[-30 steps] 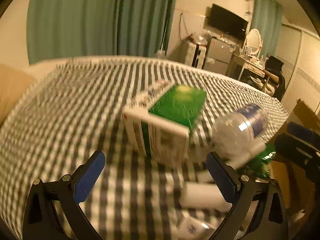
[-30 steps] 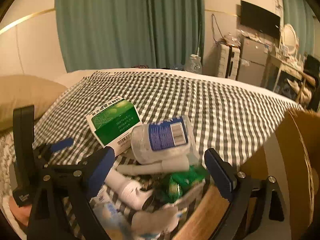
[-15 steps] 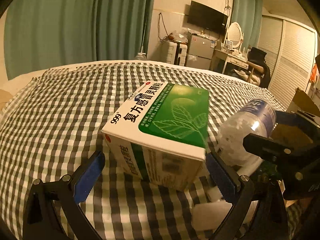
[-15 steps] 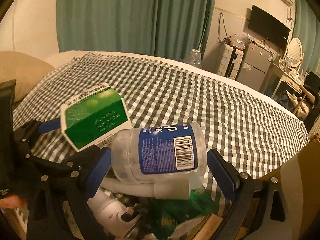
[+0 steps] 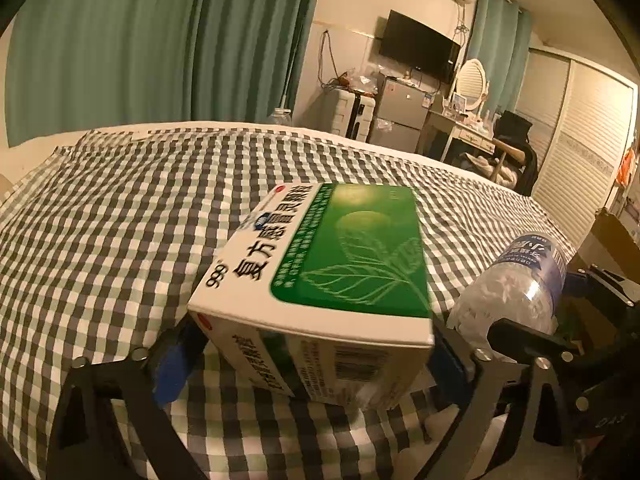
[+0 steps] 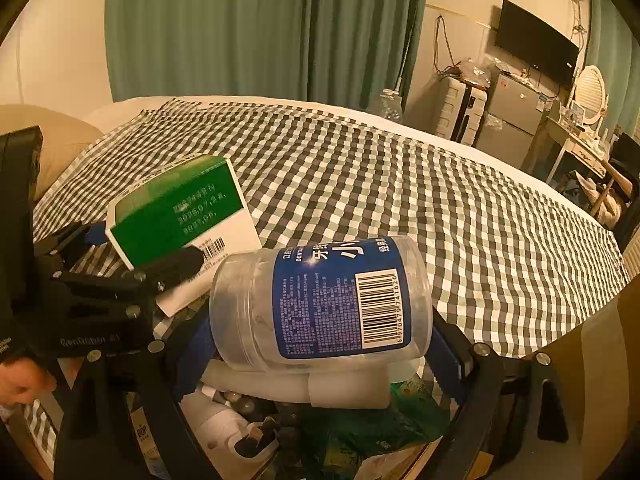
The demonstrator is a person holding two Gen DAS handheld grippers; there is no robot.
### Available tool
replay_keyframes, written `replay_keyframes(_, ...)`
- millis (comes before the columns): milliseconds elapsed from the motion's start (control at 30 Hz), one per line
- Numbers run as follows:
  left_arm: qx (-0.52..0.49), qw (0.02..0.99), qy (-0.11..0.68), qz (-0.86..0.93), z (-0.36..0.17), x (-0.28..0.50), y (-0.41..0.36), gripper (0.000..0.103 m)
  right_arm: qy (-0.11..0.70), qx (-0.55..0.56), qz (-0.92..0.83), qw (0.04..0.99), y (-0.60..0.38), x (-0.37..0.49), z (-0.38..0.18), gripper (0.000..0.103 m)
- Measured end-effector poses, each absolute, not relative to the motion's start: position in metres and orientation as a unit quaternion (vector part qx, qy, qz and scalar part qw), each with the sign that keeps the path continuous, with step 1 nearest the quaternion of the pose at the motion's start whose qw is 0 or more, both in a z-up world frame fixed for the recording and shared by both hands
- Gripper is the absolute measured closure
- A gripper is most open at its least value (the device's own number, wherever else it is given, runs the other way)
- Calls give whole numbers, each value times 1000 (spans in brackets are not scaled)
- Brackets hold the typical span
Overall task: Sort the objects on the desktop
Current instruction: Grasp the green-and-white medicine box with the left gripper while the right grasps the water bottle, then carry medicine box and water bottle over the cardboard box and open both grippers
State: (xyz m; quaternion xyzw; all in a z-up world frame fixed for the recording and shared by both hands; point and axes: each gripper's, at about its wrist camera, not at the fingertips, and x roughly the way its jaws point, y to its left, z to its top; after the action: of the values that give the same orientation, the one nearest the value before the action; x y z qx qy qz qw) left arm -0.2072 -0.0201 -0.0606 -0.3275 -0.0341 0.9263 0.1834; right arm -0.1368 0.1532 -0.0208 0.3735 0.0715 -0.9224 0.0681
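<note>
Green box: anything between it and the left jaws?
Nothing visible. The left gripper has its jaws on either side of the green box, apparently touching it. The jar lies to its right, outside the jaws, between the right gripper's jaws.

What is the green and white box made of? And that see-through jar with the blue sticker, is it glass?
The box looks like thin printed cardboard: sharp folded edges, a slightly glossy face with a leaf picture and a barcode. The jar is probably clear plastic, not glass: its wall looks thin and cloudy with soft ridges, though the pictures cannot prove it. Its blue label shines like glossy paper or film.
</note>
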Motion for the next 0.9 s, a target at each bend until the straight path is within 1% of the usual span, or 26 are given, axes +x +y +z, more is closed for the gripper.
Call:
replay_keyframes(33,-326,183,-32,927,-60,-207,-20,14,73,374,-922,66,153,-135,-21,12)
replay_keyframes(133,-327,180,-29,927,-60,-206,-25,16,71,375,-922,66,154,-132,-21,12)
replay_keyframes(267,-322,161,-15,933,-56,-197,-28,16,75,374,-922,68,154,-127,-19,12)
replay_keyframes(400,-332,139,-5,933,-49,-182,-32,16,60,377,-922,72,158,-121,-12,12)
replay_keyframes(533,-353,113,-3,929,-36,-168,-34,16,44,376,-922,80,160,-113,-2,13)
replay_keyframes(667,-350,91,-3,932,-18,-147,-33,17,38,373,-923,85,158,-102,7,13)
replay_keyframes(900,-342,85,19,936,15,-109,-16,18,17,360,-929,86,167,-75,31,13)
